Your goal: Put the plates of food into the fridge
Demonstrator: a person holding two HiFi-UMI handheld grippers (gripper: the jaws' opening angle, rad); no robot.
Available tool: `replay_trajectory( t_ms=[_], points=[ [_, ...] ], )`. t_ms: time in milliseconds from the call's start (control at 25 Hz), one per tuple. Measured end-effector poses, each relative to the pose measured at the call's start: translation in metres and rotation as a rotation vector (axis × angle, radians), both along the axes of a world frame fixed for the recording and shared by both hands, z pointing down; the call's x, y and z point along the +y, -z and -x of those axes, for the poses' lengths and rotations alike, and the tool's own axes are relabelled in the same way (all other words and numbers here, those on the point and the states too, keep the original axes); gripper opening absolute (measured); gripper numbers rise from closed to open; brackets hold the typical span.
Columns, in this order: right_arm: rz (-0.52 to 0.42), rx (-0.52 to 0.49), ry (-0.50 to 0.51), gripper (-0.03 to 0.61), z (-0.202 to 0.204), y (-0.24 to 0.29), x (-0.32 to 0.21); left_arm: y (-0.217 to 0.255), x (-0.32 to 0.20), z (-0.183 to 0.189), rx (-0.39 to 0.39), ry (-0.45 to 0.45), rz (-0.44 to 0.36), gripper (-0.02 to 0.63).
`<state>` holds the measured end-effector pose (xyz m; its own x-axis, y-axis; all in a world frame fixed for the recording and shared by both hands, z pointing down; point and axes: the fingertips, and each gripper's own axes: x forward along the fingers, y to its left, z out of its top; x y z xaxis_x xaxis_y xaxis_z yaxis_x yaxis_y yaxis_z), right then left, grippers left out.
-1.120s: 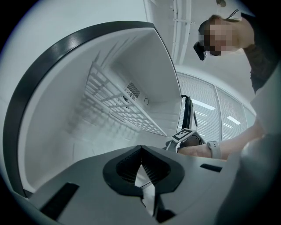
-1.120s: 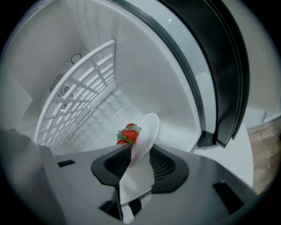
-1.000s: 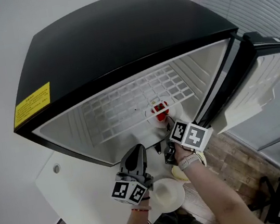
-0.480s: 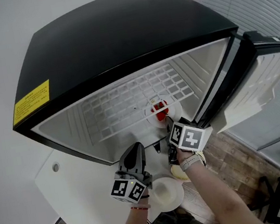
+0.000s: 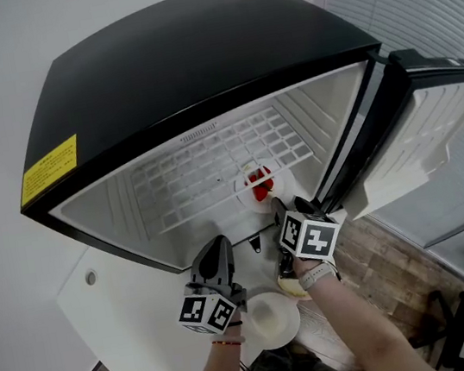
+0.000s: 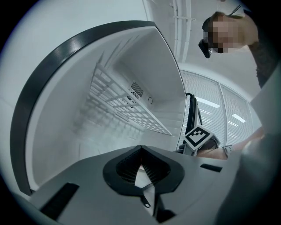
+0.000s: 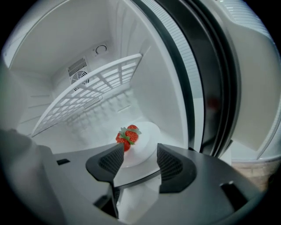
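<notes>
A white plate [image 5: 258, 186] with red strawberries [image 7: 127, 136] rests on the floor of the open fridge [image 5: 178, 66], near its right wall. My right gripper [image 5: 281, 211] is open at the fridge mouth; its jaws have just been opening. In the right gripper view the plate's [image 7: 145, 140] near rim shows in the gap of that gripper [image 7: 140, 149], and neither pad presses on it. To the left, outside the fridge, my left gripper [image 5: 215, 251] is shut and holds nothing; in its own view, the left gripper [image 6: 140, 149] points level into the fridge.
The fridge door [image 5: 433, 131] stands open at the right. A white wire shelf [image 5: 211, 162] spans the fridge above the plate. On the white table [image 5: 139, 317] below my hands are a white plate [image 5: 271, 321] and another plate [image 5: 292, 288] with pale yellow food.
The right gripper's jaws have spread apart and let go of the strawberry plate, which stays on the fridge floor. That gripper has rolled a little. The left gripper has stayed put.
</notes>
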<state>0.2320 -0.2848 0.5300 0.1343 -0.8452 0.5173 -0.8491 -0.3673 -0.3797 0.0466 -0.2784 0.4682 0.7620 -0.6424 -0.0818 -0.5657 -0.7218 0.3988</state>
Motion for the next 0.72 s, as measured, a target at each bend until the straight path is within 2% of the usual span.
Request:
replay_trajectory(
  t_ms=[160,440,600,720],
  points=[
    [-0.036,-0.006,0.042,0.215,0.009,0.012,0.004,0.004,0.001,0.001,-0.006,0.003,-0.003,0.009],
    [-0.068,-0.006,0.180,0.213,0.040,0.027,0.019,0.017,0.010,0.002,-0.014,0.002,-0.026,0.009],
    [-0.082,0.038,0.263,0.147,0.056,0.037,0.031,0.023,0.018,0.004,-0.021,0.004,-0.036,0.008],
    [-0.094,0.084,0.311,0.066,0.065,0.046,0.043,0.029,0.027,0.006,-0.030,0.003,-0.045,0.008]
  ],
)
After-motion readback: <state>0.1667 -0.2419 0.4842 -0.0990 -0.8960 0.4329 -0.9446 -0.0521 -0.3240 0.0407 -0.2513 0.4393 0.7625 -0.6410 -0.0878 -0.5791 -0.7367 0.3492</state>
